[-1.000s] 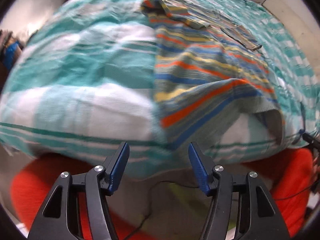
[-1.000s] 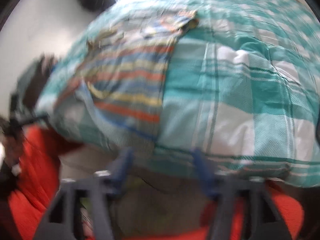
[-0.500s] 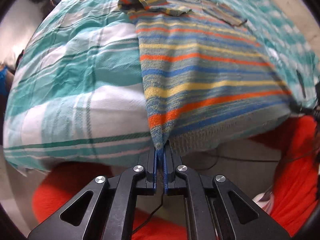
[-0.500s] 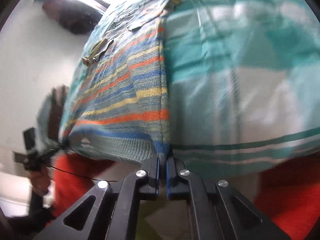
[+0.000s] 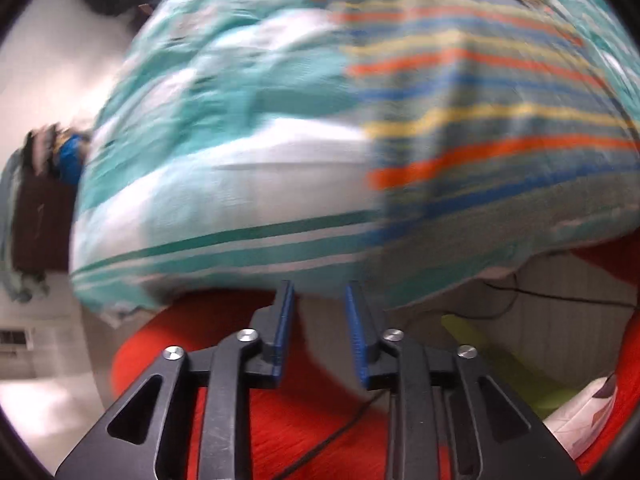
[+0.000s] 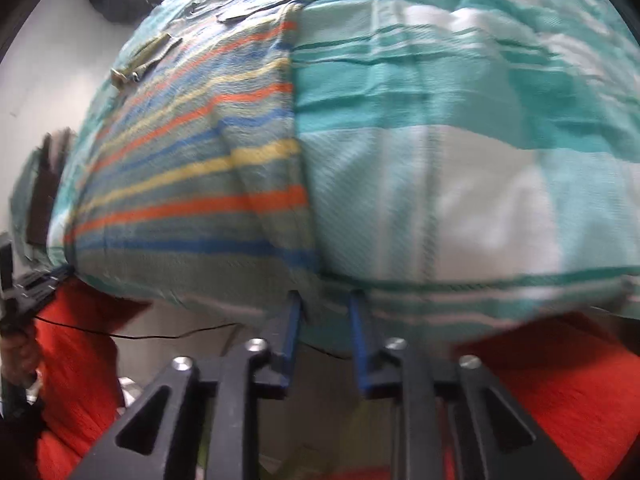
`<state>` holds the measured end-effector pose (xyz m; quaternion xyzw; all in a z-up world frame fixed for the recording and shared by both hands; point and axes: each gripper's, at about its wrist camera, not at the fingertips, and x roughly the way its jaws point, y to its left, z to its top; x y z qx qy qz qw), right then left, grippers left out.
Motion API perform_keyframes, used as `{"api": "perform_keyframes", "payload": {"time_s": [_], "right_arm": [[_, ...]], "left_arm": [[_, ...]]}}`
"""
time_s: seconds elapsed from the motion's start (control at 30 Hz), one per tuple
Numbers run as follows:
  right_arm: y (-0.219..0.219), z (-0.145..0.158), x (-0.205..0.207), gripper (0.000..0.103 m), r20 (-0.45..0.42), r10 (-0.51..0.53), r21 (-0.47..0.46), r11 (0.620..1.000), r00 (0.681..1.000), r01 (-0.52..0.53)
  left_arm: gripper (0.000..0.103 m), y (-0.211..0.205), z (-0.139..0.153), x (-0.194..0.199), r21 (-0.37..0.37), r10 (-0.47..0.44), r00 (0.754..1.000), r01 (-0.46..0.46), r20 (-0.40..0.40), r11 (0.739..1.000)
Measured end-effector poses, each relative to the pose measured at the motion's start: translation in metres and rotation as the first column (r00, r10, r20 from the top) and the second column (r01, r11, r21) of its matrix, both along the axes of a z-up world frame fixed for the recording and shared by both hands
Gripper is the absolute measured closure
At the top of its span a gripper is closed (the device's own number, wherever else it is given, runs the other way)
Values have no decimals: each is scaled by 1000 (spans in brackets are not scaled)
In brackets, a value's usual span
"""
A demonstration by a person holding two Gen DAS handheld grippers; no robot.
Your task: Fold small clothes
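Left gripper [image 5: 319, 288]: your blue pads stand a little apart and the jaws are opening; nothing sits between them, only the orange-clad leg [image 5: 280, 420] below and the bedsheet edge just ahead.
Right gripper [image 6: 326, 300]: your pads are likewise a little apart and opening; their tips sit at the near edge of the bed, at or just under the hem corner of the garment, but no cloth is pinched.
Striped shirt [image 6: 192, 184]: it lies flat on the bed, its hem at the near edge and its collar end far from you. Your right view has it left of centre, your left view right of centre [image 5: 492, 128], so it lies between your two grippers.
Bedsheet [image 6: 460, 152]: teal and white check, covering the bed under the shirt.
Only in your left view: a thin black cable [image 5: 560, 296] across the pale floor, a yellow-green patch [image 5: 480, 344] beside it, and a dark cabinet with a blue thing on it [image 5: 36, 216] at far left. This view is blurred, so the shirt's detail is soft.
Only in your right view: the shirt's olive collar pieces [image 6: 144, 60], clearly seen, and at far left your left hand [image 6: 18, 354] gripping the other tool's dark frame.
Containers: I cannot tell whether any is in view.
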<state>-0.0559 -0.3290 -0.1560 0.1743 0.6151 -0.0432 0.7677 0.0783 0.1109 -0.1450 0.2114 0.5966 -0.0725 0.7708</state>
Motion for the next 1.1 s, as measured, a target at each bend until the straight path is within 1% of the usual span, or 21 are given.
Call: {"api": "perform_keyframes", "payload": {"time_s": [0.03, 0.07, 0.1, 0.13, 0.2, 0.23, 0.27, 0.3, 0.37, 0.43, 0.5, 0.6, 0.67, 0.77, 0.8, 0.83, 0.87, 0.93, 1.0, 1.07, 1.1], "right_arm": [[-2, 9, -3, 70, 8, 0, -48, 999, 1000, 1], [-5, 24, -3, 70, 26, 5, -109, 994, 1000, -3], [-7, 37, -1, 70, 48, 18, -148, 989, 999, -10], [-8, 52, 5, 69, 79, 37, -181, 983, 996, -22], [-2, 84, 27, 69, 147, 97, -228, 972, 984, -61], [4, 96, 43, 69, 174, 127, -241, 967, 976, -83], [11, 109, 62, 67, 205, 165, -249, 962, 965, -111], [17, 116, 79, 63, 225, 188, -250, 960, 956, -130], [30, 124, 116, 61, 268, 235, -239, 956, 934, -172], [43, 120, 159, 57, 277, 287, -240, 945, 917, -224], [57, 105, 206, 57, 258, 333, -259, 928, 907, -267], [73, 63, 267, 57, 203, 390, -266, 905, 898, -333], [81, 33, 299, 58, 163, 418, -266, 891, 893, -369], [82, -3, 324, 58, 143, 439, -279, 878, 887, -390], [79, -11, 328, 65, 148, 431, -276, 882, 890, -381], [72, -15, 330, 75, 160, 406, -251, 898, 900, -361], [58, -12, 330, 99, 186, 358, -214, 924, 915, -318], [27, 7, 319, 98, 275, 258, -156, 963, 926, -222], [-14, 32, 300, 98, 349, 149, -112, 987, 925, -117], [-67, 54, 274, 98, 411, 16, -74, 997, 912, 16], [-97, 61, 259, 98, 429, -65, -49, 994, 901, 95]], "left_arm": [[71, 4, 14, 3, -12, 23, 999, -22, 32, 1000], [66, 3, 25, 4, -32, 32, 998, -30, 59, 999], [57, -1, 40, 9, -64, 35, 995, -29, 96, 998], [52, -10, 56, 16, -98, 30, 990, -17, 139, 995], [35, -39, 80, 27, -157, 6, 973, 31, 231, 987], [32, -52, 86, 31, -175, -7, 965, 55, 264, 983], [26, -71, 88, 37, -188, -28, 955, 87, 297, 978], [25, -90, 85, 42, -189, -45, 947, 110, 318, 976], [25, -116, 68, 53, -163, -76, 938, 138, 339, 977], [25, -133, 43, 66, -136, -91, 947, 138, 307, 981], [25, -142, 23, 73, -126, -85, 961, 122, 262, 984], [25, -137, 6, 69, -139, -60, 975, 91, 215, 986], [25, -135, -3, 68, -139, -53, 979, 81, 195, 987], [24, -128, -12, 67, -143, -49, 982, 76, 181, 987], [24, -127, -12, 67, -147, -46, 983, 73, 180, 986], [23, -124, -12, 68, -150, -42, 983, 69, 180, 986], [23, -121, -11, 68, -152, -37, 983, 65, 180, 986], [23, -116, -9, 66, -154, -35, 983, 63, 182, 986], [23, -112, -10, 66, -156, -35, 983, 64, 181, 986], [23, -111, -10, 65, -158, -34, 984, 63, 177, 985], [23, -110, -10, 64, -161, -30, 985, 58, 172, 985]]}}
